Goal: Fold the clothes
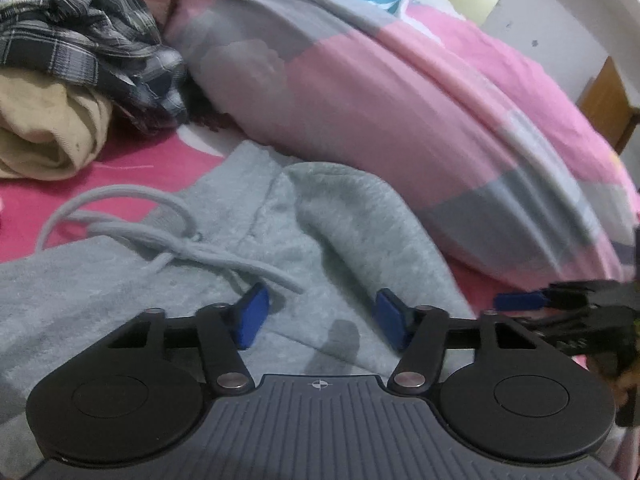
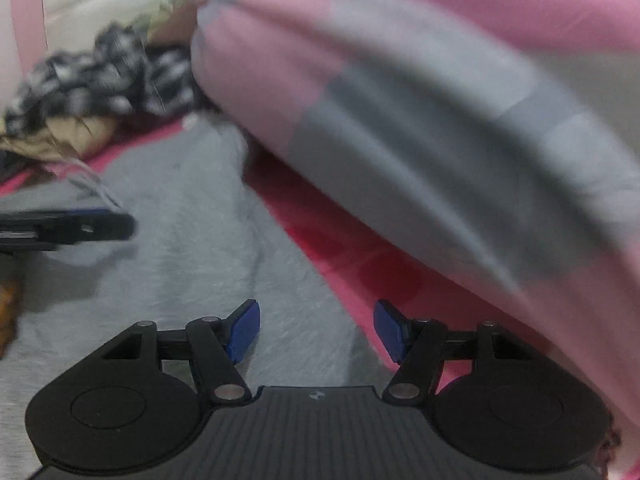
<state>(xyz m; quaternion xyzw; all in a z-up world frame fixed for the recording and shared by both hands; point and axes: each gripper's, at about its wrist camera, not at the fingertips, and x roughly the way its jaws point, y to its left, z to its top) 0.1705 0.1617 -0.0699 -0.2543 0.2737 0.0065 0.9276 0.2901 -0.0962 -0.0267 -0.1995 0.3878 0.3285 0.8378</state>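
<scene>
Left wrist view: a grey hoodie (image 1: 224,248) lies flat on the pink bedsheet (image 1: 132,160), its length running near-left to far-right, hood (image 1: 360,208) toward the pink-and-grey quilt (image 1: 420,112), drawstring (image 1: 132,220) looped left. Left gripper (image 1: 320,316) and right gripper (image 2: 316,332) hover part-open, holding nothing. No writing is readable.

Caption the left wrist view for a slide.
Left gripper open above a grey hoodie on a pink bed, drawstring loose, quilt behind, right gripper at the edge.

Left gripper (image 1: 320,316), jaws apart, hovers over grey hoodie (image 1: 340,220) beside pink-grey duvet (image 1: 400,100)
</scene>
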